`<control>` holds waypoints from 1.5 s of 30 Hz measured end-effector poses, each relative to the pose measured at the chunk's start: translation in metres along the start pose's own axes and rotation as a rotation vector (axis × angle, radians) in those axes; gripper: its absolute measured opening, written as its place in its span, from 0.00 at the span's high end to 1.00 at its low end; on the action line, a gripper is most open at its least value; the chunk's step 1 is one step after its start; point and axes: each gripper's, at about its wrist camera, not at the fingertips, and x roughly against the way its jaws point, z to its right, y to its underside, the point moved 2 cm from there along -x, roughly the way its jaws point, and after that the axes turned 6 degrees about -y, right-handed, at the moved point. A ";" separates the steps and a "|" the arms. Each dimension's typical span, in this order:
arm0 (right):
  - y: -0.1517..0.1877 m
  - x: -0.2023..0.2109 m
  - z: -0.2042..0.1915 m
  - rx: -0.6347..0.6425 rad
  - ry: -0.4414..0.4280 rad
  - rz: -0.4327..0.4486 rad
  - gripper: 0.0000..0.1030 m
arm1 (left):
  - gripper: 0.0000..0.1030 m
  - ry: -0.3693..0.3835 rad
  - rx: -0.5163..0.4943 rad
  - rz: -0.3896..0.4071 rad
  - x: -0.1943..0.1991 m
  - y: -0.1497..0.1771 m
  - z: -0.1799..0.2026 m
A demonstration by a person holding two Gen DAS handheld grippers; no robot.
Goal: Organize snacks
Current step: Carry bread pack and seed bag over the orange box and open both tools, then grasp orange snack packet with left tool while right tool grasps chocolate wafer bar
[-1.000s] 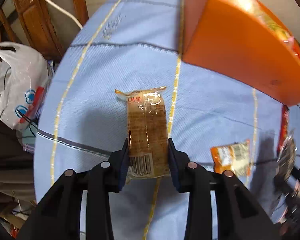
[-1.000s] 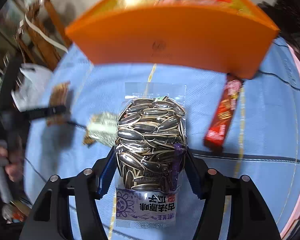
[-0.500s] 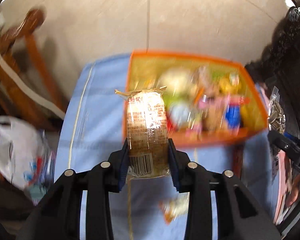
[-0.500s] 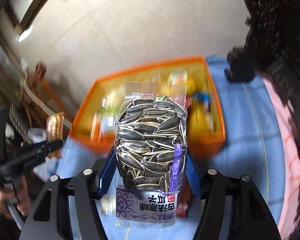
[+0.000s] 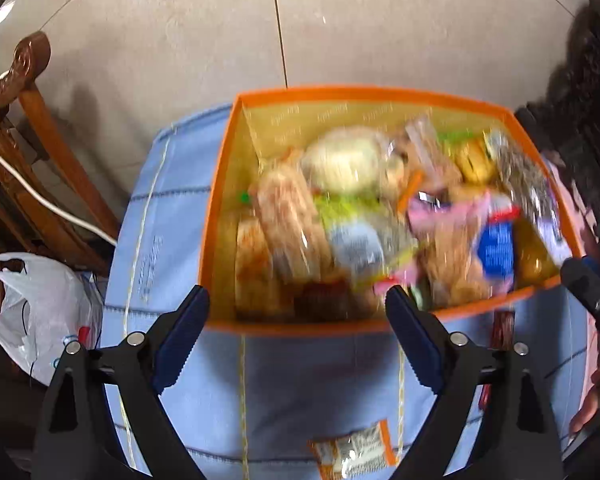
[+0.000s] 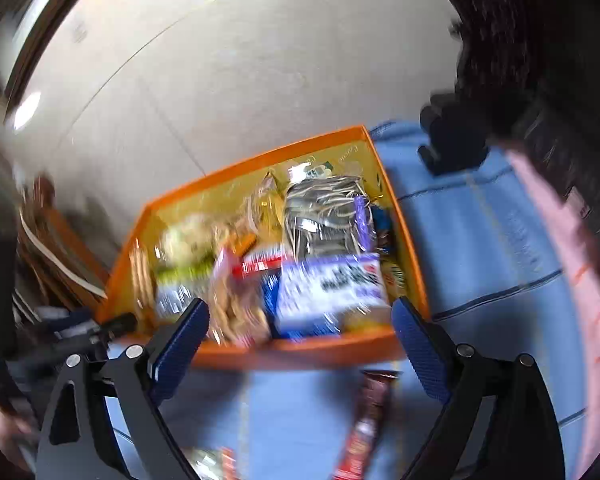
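Both grippers hang spread and empty over the orange box; left gripper has dropped its brown cake packet, right gripper its sunflower seed bag, now inside; a plastic bag sits leftward, an orange packet and red bar remain on the blue cloth.

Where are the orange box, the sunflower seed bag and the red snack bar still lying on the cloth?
orange box (image 6: 300,354): right wrist view, near outer wall.
sunflower seed bag (image 6: 324,216): right wrist view, clear part showing the seeds.
red snack bar (image 6: 370,416): right wrist view, middle of wrapper.
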 end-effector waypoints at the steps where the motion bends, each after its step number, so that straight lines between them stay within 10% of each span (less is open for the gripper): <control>1: 0.006 0.003 -0.002 0.017 0.003 -0.016 0.09 | 0.15 0.005 0.000 0.004 0.002 0.008 0.000; 20: 0.105 0.011 0.030 -0.136 0.036 -0.290 0.09 | 0.15 0.035 -0.208 -0.241 -0.040 0.141 0.032; 31: 0.118 -0.008 0.021 -0.044 0.089 -0.329 0.10 | 0.28 0.119 -0.149 -0.297 -0.068 0.151 0.048; 33: 0.113 -0.016 0.015 0.013 0.129 -0.315 0.23 | 0.42 0.127 -0.170 -0.260 -0.064 0.150 0.051; 36: 0.107 -0.042 0.010 0.076 0.181 -0.348 0.71 | 0.58 0.154 -0.165 -0.258 -0.063 0.149 0.049; 45: 0.101 -0.035 0.007 0.062 0.103 -0.359 0.78 | 0.76 0.193 -0.119 -0.251 -0.042 0.148 0.020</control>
